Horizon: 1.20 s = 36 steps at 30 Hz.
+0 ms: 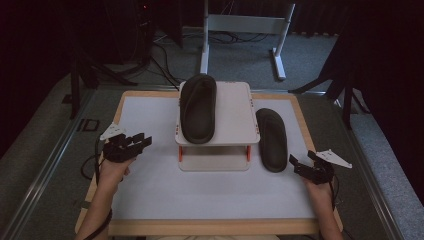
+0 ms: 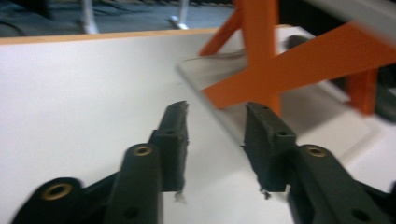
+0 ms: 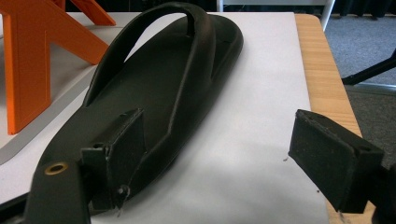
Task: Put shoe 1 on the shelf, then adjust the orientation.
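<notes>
One black slipper [image 1: 198, 107] lies on the top shelf of a small white rack [image 1: 235, 107] with orange legs [image 2: 261, 70]. A second black slipper [image 1: 271, 139] rests on the white board just right of the rack. My left gripper [image 1: 141, 141] sits low at the board's left, pointing toward the rack; in the left gripper view its jaws [image 2: 217, 112] stand apart with nothing between them. My right gripper [image 1: 302, 157] hovers at the right, by the heel of the second slipper [image 3: 163, 79]. Its jaws [image 3: 219, 121] are wide open, the left pad beside the heel's edge.
The white board [image 1: 150, 190] has a wooden rim [image 1: 320, 200] all round. The rack's lower shelf [image 1: 215, 162] holds nothing. Beyond the table a white stand [image 1: 240, 25] and cables lie on the grey floor.
</notes>
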### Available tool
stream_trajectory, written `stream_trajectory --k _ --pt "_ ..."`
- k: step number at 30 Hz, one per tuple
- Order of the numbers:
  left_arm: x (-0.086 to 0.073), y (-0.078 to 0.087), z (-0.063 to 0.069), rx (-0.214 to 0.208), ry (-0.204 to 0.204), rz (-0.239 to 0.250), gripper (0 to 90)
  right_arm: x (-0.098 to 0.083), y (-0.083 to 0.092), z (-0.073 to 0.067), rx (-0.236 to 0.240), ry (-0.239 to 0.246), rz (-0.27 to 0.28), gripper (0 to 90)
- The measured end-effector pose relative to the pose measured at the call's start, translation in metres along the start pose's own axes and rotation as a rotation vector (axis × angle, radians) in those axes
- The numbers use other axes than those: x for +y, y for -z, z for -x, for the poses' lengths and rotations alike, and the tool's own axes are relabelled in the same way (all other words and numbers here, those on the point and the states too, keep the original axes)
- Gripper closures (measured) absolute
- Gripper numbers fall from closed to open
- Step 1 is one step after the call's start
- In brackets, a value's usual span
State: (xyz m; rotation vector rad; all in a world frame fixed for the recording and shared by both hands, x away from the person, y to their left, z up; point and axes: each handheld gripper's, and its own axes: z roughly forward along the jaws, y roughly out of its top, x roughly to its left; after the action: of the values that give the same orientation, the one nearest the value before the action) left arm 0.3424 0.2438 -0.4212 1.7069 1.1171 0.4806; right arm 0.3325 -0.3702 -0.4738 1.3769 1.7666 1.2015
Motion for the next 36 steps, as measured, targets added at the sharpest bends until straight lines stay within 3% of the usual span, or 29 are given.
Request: stream_trajectory --k 3,5,6,9,14,18,23,26,29,32,36 --pt "-0.011 -0.003 0.001 0.084 0.006 0.037 30.6 0.0 0.0 0.0 -0.002 0.001 0.0 17.8" --pt "-0.016 -0.006 -0.001 0.128 0.003 0.018 22.3 0.0 0.0 0.0 -0.002 0.0 0.001 17.8" --pt "-0.016 -0.006 -0.001 0.128 0.003 0.018 15.8 0.0 0.0 0.0 -0.002 0.0 0.001 17.8" --pt "-0.024 -0.008 -0.004 0.162 0.017 -0.008 7.8 0.0 0.0 0.0 -0.003 -0.004 0.002 17.8" --pt "-0.036 -0.009 -0.008 0.163 0.038 -0.003 1.8 0.0 0.001 0.002 -0.004 -0.022 0.003 17.8" --pt "-0.044 -0.009 -0.01 0.151 0.063 0.042 1.8 0.001 -0.002 0.001 -0.008 -0.01 -0.027 17.8" --pt "-0.05 -0.003 -0.011 0.168 0.045 0.101 1.0 0.002 0.002 0.001 0.002 -0.022 -0.055 17.0" --pt "-0.052 0.001 -0.013 0.172 0.06 0.103 1.0 0.002 0.005 0.0 0.013 -0.031 -0.072 14.8" --pt "-0.056 0.004 -0.014 0.195 0.042 0.08 0.0 0.006 0.009 -0.004 0.02 -0.023 -0.106 12.8" --pt "-0.06 0.006 -0.013 0.209 0.02 0.09 0.0 0.008 0.011 -0.007 0.01 -0.027 -0.141 12.7" --pt "-0.064 0.008 -0.014 0.151 0.02 0.132 0.0 0.014 0.013 -0.008 -0.003 -0.024 -0.185 12.7"
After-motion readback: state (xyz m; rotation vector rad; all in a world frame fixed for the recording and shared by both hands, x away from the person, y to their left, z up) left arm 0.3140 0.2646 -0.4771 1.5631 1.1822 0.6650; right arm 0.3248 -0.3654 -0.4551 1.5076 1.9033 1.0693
